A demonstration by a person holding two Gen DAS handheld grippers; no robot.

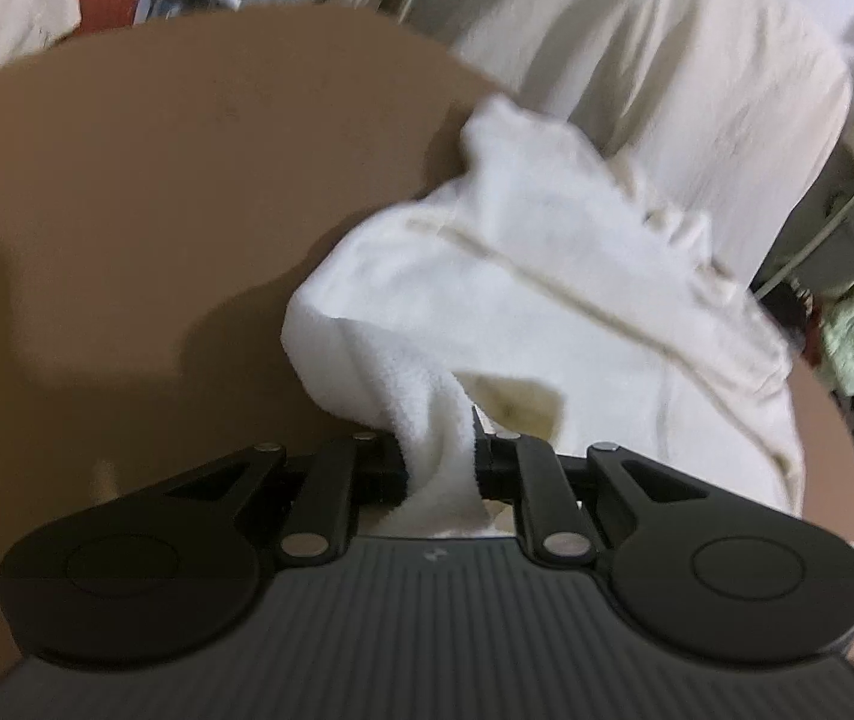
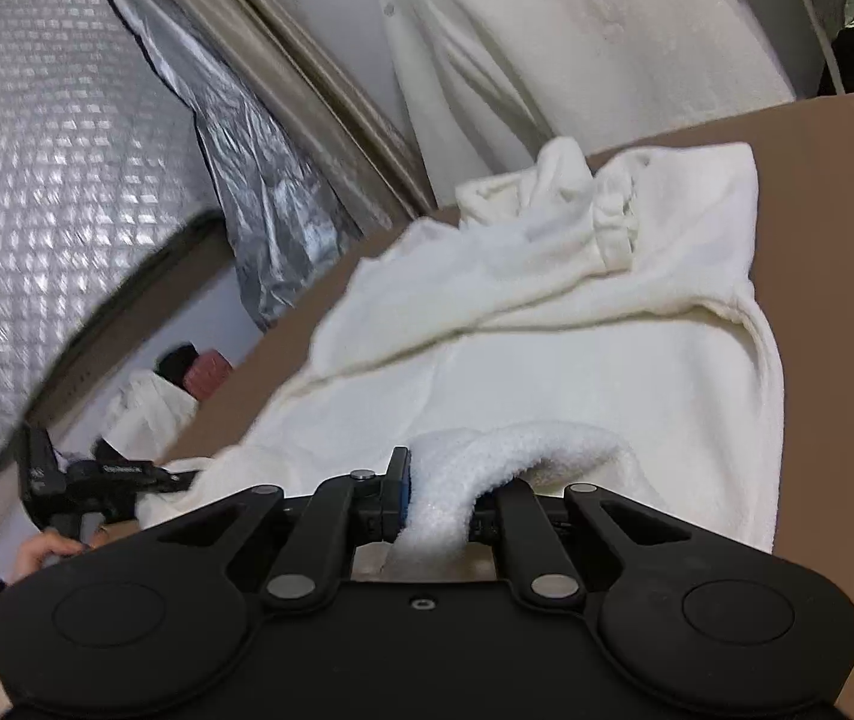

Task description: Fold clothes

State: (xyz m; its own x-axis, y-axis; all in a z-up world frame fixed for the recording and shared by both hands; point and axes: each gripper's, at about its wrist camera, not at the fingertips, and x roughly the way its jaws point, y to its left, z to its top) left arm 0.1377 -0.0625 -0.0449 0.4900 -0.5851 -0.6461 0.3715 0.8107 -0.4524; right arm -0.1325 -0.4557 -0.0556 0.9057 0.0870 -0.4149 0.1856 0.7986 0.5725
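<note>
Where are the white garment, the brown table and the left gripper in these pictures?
white garment [image 2: 577, 372]: right wrist view, flat middle of the fabric.
brown table [image 1: 157, 192]: left wrist view, bare top.
left gripper [image 1: 439, 468]: left wrist view, between fingertips pinching the fabric.

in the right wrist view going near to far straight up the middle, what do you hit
right claw shut on a fold of the white garment → the garment's flat body → its bunched far end → brown table edge → hanging cream cloth
</note>
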